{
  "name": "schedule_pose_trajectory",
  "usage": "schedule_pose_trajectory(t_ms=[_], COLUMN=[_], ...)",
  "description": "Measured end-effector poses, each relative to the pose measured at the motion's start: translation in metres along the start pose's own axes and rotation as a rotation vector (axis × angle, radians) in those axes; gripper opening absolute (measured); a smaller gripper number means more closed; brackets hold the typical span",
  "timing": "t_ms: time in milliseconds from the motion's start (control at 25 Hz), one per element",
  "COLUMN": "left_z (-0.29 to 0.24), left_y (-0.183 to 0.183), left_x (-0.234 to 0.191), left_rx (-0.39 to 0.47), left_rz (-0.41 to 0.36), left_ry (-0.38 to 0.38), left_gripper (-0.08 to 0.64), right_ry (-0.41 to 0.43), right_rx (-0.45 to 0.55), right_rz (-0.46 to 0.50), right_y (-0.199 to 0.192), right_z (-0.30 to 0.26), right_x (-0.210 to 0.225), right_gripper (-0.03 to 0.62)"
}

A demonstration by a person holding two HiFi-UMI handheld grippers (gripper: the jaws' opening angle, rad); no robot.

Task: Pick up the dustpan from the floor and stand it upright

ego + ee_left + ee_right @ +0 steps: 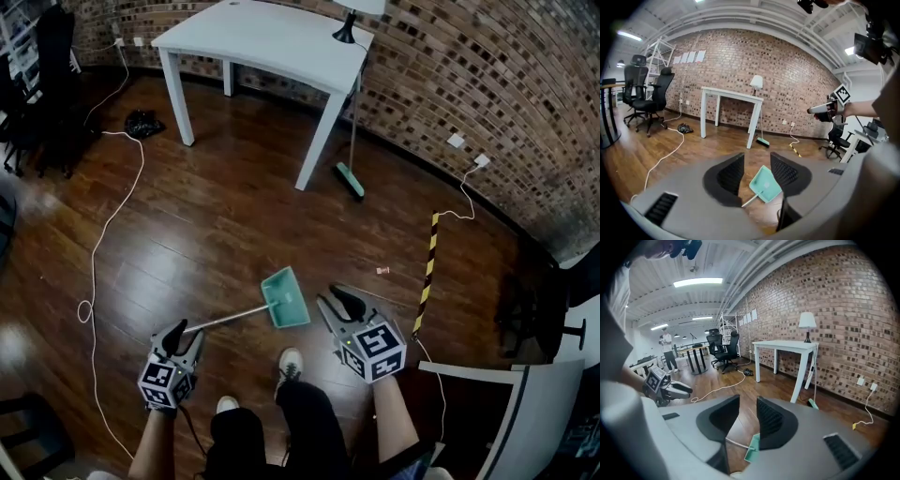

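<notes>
Teal dustpan (287, 298) lies flat on wood floor (216, 234), between left gripper (175, 336) and right gripper (339, 303). Both jaws apart, empty.

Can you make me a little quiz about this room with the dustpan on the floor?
1. True or false: the dustpan stands upright.
2. The dustpan is: A red, B teal, C black.
3. What stands on the table?
Key: 1 false, it lies flat; 2 B; 3 a lamp.
</notes>
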State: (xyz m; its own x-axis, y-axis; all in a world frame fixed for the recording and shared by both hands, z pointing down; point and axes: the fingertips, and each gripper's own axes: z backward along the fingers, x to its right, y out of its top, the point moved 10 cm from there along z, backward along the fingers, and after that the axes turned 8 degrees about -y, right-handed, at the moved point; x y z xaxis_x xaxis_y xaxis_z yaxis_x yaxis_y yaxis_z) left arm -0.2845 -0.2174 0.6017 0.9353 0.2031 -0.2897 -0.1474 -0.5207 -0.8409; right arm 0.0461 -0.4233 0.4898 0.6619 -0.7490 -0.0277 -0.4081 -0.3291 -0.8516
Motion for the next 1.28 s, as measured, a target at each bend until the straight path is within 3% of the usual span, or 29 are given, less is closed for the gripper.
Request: schedule_pose_trajectory(t_ms=[120, 320, 560, 800, 960, 1040, 1160, 1280], left_z=[-0.039, -0.097, -0.153, -0.177, -0.172, -0.165, -0.164, -0.169], left_y=[-0.062, -0.167, -0.289, -0.405, -0.455, -0.469, -0.484, -0.491], left_x=[-0.025, -0.067, -0.108, -0.141, -0.163, -0.178, -0.200, -0.214], left_rx=[-0.028, -0.028, 0.060, 0.132, 0.195, 0.260, 0.345, 0.414], left_rz=[0.089, 0.328, 0.671, 0.942, 1.039, 1.075, 1.100, 1.122], left_ry=[0.009, 0.042, 0.077, 0.192, 0.269, 0.302, 0.319, 0.315], left_gripper=[0.199, 0.204, 0.223, 0.239, 0.242, 0.280, 0.298, 0.298], right_ry=[-0.009, -0.010, 0.035, 0.032, 0.050, 0.043, 0.055, 0.000], right_rx=[-0.018, -0.070, -0.163, -0.204, -0.250, -0.256, -0.280, -0.286], right_rz=[-0.001, -0.010, 0.029, 0.035, 0.038, 0.041, 0.006, -0.018], right_y=[-0.054, -0.145, -0.251, -0.327, -0.361, -0.372, -0.387, -0.399], right_z=[-0.045, -0.110, -0.177, -0.227, -0.247, -0.251, -0.255, -0.255], right_x=[0.015, 0.030, 0.038, 0.045, 0.040, 0.037, 0.033, 0.036], right_gripper=[0.143, 0.143, 0.187, 0.189, 0.199, 0.199, 0.199, 0.198])
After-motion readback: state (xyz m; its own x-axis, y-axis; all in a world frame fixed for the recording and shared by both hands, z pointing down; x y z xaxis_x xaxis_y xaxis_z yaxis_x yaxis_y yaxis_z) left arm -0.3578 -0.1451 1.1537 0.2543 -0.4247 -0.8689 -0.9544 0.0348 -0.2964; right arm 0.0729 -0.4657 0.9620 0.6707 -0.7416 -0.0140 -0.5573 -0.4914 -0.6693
